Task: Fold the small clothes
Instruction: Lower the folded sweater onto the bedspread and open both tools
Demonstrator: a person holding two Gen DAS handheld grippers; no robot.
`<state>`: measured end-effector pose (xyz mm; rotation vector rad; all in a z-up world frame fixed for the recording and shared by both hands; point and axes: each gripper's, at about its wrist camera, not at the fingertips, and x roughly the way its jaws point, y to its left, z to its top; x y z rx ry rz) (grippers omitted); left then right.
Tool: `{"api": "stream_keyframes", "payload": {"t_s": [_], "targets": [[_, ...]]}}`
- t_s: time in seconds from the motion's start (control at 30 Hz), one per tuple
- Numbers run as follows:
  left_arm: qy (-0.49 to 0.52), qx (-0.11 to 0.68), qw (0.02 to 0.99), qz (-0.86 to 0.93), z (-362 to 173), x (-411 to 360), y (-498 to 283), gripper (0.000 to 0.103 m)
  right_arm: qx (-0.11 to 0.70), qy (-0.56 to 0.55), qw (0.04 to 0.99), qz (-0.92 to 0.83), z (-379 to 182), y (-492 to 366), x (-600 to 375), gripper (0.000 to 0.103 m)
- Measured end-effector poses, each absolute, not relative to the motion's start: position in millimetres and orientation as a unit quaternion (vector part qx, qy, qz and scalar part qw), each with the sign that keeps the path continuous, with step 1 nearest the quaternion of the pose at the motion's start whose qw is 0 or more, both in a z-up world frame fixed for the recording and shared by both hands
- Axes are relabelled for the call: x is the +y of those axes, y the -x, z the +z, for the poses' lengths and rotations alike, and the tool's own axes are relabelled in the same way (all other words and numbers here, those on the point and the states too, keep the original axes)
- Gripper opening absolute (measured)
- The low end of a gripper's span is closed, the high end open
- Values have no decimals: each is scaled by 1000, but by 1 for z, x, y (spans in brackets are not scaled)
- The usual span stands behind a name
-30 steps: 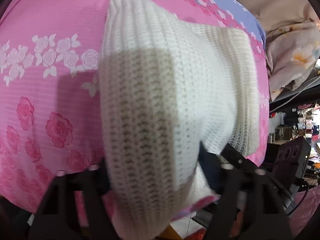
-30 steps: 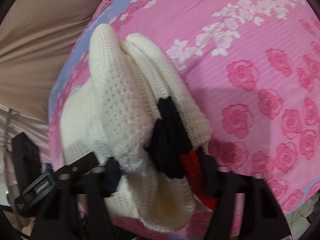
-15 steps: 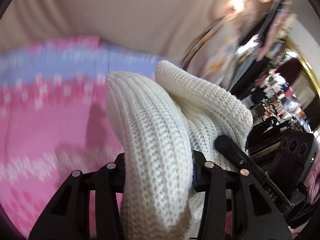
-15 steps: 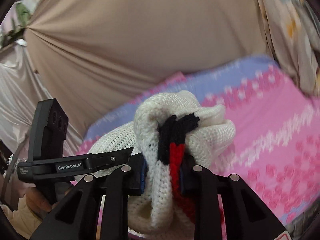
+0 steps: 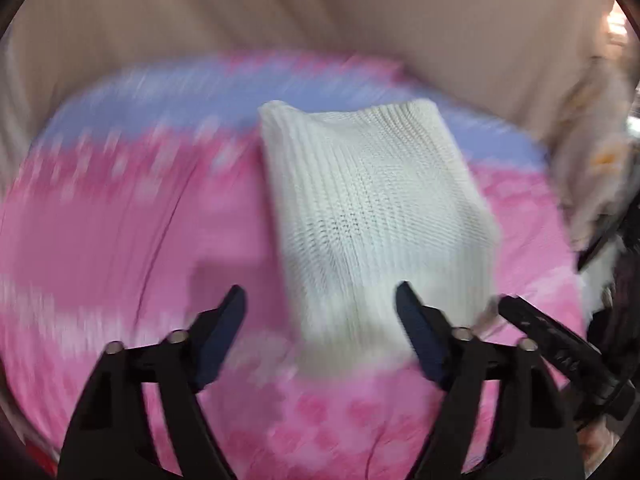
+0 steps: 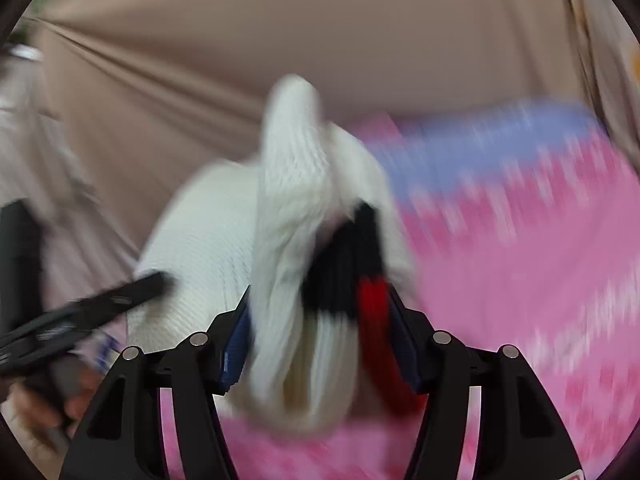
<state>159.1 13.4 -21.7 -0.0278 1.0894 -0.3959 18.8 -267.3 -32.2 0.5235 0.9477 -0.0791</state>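
Clearly the knit (image 5: 372, 216) on the pink bed (image 5: 100, 240) is light, soft and floppy (bulky when bunched), best pinched at a folded edge: left gripper (image 5: 320, 320) opening and empty, right gripper (image 6: 320, 336) opening around the bunched end.

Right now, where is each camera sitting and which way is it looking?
Left wrist: sits on the left gripper, looking down along its fingers at the white knitted garment on the pink flowered bedspread; its jaws are opening, pads clear of the knit.
Right wrist: sits on the right gripper, facing the beige curtain; its jaws are opening, but the bunched garment fills the gap and touches both pads. A hand shows at lower left.
Shared: the garment, the bedspread, the curtain, and each sees the other gripper.
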Motion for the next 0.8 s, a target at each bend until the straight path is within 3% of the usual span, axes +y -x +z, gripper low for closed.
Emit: {"api": "stream_keyframes", "payload": {"t_s": [0.03,0.1,0.27,0.37,0.4,0.43,0.53,0.57,0.6,0.63,0.8], "targets": [[41,539,823,-175,-46,31,-154,64,483,-270,832,-43,-57,-15,-267,23],[83,548,817,-158,-63,56,-143,65,491,-318,810,-36,-82,11,-266,24],[104,559,808,-157,-73,58,-150,67,501,-285,817,-30,-85,13,-254,28],[70,555,811,-172,-70,38,-156,77,493,-282,823,-30,-83,-9,-254,33],[58,556,810,-177,-73,29,-159,80,491,-272,827,-30,-83,-21,-253,41],[44,562,806,-182,-79,20,-161,81,493,-264,828,-33,-83,-28,-250,52],[41,590,785,-182,-102,8,-162,81,513,-232,826,-35,-93,-56,-245,57],[46,600,778,-180,-109,6,-161,80,527,-231,817,-32,-101,-64,-246,55],[52,611,770,-177,-116,6,-160,77,534,-234,812,-26,-106,-70,-247,27],[54,614,768,-174,-117,7,-158,76,533,-239,812,-13,-104,-74,-249,14],[37,586,788,-188,-104,11,-145,80,424,-215,880,-15,-35,-49,-270,13]]}}
